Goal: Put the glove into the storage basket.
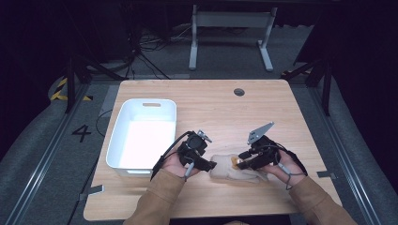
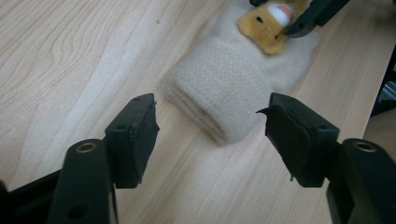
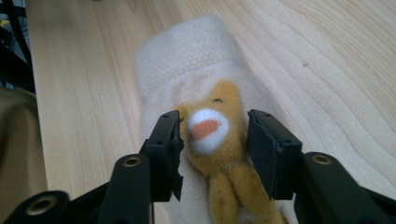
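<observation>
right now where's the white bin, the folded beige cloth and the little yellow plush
white bin (image 1: 121, 123), high view, on its left wall
folded beige cloth (image 2: 224, 79), left gripper view, on its top face near the folded edge
yellow plush (image 3: 209, 128), right gripper view, on its white muzzle

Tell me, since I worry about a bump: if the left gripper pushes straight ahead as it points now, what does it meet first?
Probably the folded end of the beige cloth, which lies straight ahead between the open jaws of the left gripper. The gap left looks small, though depth is hard to judge.
</observation>
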A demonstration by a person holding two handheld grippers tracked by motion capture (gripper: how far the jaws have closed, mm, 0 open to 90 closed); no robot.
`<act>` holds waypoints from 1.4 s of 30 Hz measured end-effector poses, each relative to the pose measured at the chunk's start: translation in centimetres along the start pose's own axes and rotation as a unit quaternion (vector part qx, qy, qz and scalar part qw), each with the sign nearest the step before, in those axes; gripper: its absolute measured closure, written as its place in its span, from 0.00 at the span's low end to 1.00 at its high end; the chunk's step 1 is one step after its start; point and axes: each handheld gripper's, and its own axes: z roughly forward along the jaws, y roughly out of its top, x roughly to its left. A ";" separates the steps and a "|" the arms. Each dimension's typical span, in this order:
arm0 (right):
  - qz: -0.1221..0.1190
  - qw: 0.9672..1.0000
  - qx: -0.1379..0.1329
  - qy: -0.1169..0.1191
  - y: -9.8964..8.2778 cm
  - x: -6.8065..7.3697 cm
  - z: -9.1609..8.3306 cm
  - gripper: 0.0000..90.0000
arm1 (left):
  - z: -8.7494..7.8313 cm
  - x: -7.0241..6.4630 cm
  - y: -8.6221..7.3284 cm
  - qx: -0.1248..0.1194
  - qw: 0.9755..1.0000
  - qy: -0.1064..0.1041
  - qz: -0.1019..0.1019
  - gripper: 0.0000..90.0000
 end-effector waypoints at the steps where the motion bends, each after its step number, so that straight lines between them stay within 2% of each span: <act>1: 0.000 1.000 0.000 0.000 0.0 0.0 0.0 0.61 | 0.0 0.0 0.0 -0.001 1.000 0.001 0.001 0.38; 6: 0.003 1.000 -0.023 -0.005 -0.1 0.1 -1.1 0.51 | 0.2 -0.2 0.4 -0.004 1.000 0.002 0.009 0.26; 10: 0.011 0.999 -0.044 -0.013 -0.5 -0.1 -2.1 0.47 | 0.2 -0.4 0.7 -0.009 1.000 0.007 0.015 0.19; 11: 0.011 0.999 -0.044 -0.013 -0.5 -0.1 -2.1 0.47 | 0.2 -0.4 0.7 -0.009 1.000 0.007 0.015 0.19; 12: 0.018 0.998 -0.060 -0.018 -0.7 -0.2 -2.8 0.46 | 0.3 -0.5 0.9 -0.009 1.000 0.005 0.016 0.19; 14: 0.020 0.998 -0.064 -0.019 -0.8 -0.2 -3.1 0.44 | 0.3 -0.5 0.9 -0.007 1.000 0.004 0.018 0.18; 16: 0.034 0.995 -0.087 -0.037 -1.2 -0.4 -4.2 0.40 | 0.4 -0.5 1.1 -0.007 1.000 0.003 0.018 0.17; 17: 0.034 0.995 -0.087 -0.037 -1.2 -0.4 -4.2 0.40 | 0.4 -0.5 1.1 -0.007 1.000 0.003 0.017 0.17; 19: 0.048 0.992 -0.104 -0.052 -1.7 -0.7 -5.3 0.36 | 0.4 -0.6 1.2 -0.010 1.000 0.005 0.017 0.14; 20: 0.048 0.992 -0.104 -0.052 -1.7 -0.7 -5.3 0.36 | 0.4 -0.7 1.3 -0.012 1.000 0.007 0.016 0.14; 21: 0.060 0.990 -0.114 -0.059 -2.1 -1.1 -6.0 0.32 | 0.4 -0.7 1.4 -0.014 1.000 0.005 0.017 0.12; 23: 0.066 0.989 -0.117 -0.062 -2.3 -1.3 -6.3 0.32 | 0.4 -0.8 1.4 -0.015 1.000 0.005 0.017 0.10; 24: 0.079 0.987 -0.122 -0.074 -2.7 -1.7 -6.9 0.29 | 0.4 -0.9 1.5 -0.016 1.000 0.006 0.019 0.10; 26: 0.089 0.984 -0.124 -0.087 -3.1 -2.2 -7.4 0.25 | 0.5 -0.9 1.6 -0.018 1.000 0.003 0.018 0.09; 27: 0.089 0.984 -0.124 -0.087 -3.1 -2.2 -7.4 0.25 | 0.6 -1.0 1.6 -0.016 1.000 0.003 0.017 0.09; 33: 0.131 0.978 -0.127 -0.101 -4.4 -3.7 -8.5 0.18 | 0.7 -1.1 1.8 -0.011 1.000 0.005 0.022 0.08; 36: 0.151 0.974 -0.119 -0.121 -5.3 -4.5 -9.0 0.17 | 0.8 -1.2 1.9 -0.009 1.000 0.009 0.025 0.06; 38: 0.157 0.973 -0.114 -0.124 -5.5 -4.7 -9.1 0.17 | 1.0 -1.3 1.9 -0.006 1.000 0.010 0.025 0.05; 40: 0.171 0.971 -0.099 -0.132 -5.9 -5.1 -9.2 0.17 | 1.2 -1.3 2.0 -0.005 1.000 0.009 0.028 0.05; 41: 0.183 0.969 -0.085 -0.142 -6.4 -5.6 -9.3 0.17 | 1.2 -1.3 2.1 -0.003 1.000 0.008 0.028 0.04; 42: 0.186 0.968 -0.083 -0.146 -6.6 -5.8 -9.3 0.17 | 1.2 -1.3 2.1 -0.003 1.000 0.008 0.028 0.03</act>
